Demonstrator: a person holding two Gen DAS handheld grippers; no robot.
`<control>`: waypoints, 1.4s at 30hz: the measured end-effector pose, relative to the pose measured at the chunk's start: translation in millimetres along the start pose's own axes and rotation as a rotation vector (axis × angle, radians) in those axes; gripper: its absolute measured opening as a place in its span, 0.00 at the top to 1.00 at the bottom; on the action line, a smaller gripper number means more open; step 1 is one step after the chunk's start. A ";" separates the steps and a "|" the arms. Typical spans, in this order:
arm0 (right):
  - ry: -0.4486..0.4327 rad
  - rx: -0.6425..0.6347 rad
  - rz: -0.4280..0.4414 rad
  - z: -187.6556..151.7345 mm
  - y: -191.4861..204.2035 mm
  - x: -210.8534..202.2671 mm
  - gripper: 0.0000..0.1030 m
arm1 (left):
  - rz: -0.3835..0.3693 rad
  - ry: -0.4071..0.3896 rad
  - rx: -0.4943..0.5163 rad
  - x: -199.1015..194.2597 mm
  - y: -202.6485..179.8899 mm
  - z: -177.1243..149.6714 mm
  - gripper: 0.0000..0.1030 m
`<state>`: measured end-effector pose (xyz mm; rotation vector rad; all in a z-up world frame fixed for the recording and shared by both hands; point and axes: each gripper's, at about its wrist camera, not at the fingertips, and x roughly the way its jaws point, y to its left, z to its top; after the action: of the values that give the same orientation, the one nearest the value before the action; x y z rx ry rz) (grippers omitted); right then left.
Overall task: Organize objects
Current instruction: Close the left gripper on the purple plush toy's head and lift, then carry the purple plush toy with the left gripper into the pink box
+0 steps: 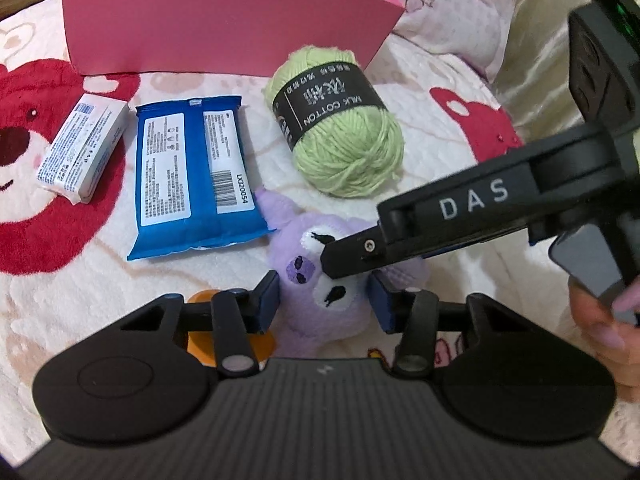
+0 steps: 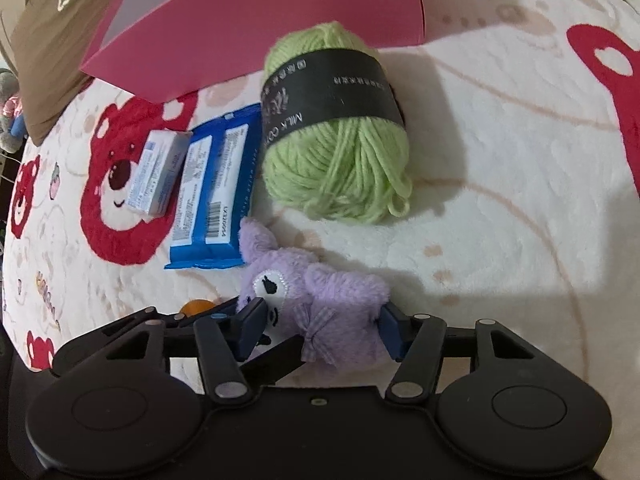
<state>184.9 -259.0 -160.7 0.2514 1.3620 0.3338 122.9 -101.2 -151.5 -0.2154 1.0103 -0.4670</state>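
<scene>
- The purple plush toy (image 1: 320,292) is lying on the bear-print blanket (image 1: 100,288), and both tools are sitting around it.
- The left tool (image 1: 323,302) is standing open, its blue pads (image 1: 267,300) flanking the plush's face on either side; whether they are touching the fur cannot be told.
- The right tool (image 2: 320,330) is reaching in from the right and bracketing the plush's body, pads (image 2: 252,326) lying right at the fur by the checked bow; a firm grip cannot be told from these views.
- In the left wrist view, one black finger of the right tool is crossing over the plush's eye, with a hand (image 1: 604,316) showing on its trigger at the right edge.
- The green yarn ball (image 2: 336,128), wearing a black paper band, is resting just beyond the plush.
- The blue wipes pack (image 1: 196,176) is lying left of the yarn, with the small white box (image 1: 84,148) beside it further left.
- The pink box (image 1: 224,16) is standing behind them all.
- An orange object (image 1: 208,336) is peeking out from under the left tool.
</scene>
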 end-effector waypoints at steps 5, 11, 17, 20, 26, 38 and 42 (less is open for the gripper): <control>-0.048 -0.045 0.016 -2.6 6.4 -9.8 0.39 | -0.017 -0.035 -0.013 -12.8 2.7 2.1 0.57; -0.097 -0.065 0.042 -8.8 13.2 -26.7 0.39 | -0.020 -0.080 -0.017 -30.3 1.3 4.0 0.57; -0.125 -0.028 0.139 -9.6 4.9 -34.0 0.39 | -0.017 -0.102 0.015 -46.9 -2.1 10.0 0.57; -0.153 -0.034 0.170 -12.0 7.6 -39.5 0.39 | -0.016 -0.098 0.020 -56.8 -0.5 14.8 0.58; -0.195 -0.047 0.249 -13.2 11.4 -50.9 0.39 | -0.017 -0.130 0.021 -75.1 -1.0 16.3 0.59; -0.264 -0.099 0.331 -11.9 29.0 -70.9 0.39 | 0.022 -0.152 0.067 -114.3 -5.5 34.0 0.59; -0.259 -0.102 0.359 -4.2 36.8 -81.8 0.39 | 0.033 -0.162 0.079 -129.1 -6.1 47.0 0.59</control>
<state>163.5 -255.7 -73.5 0.4405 1.0387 0.6459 104.0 -47.6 -26.3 -0.1628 0.8338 -0.4514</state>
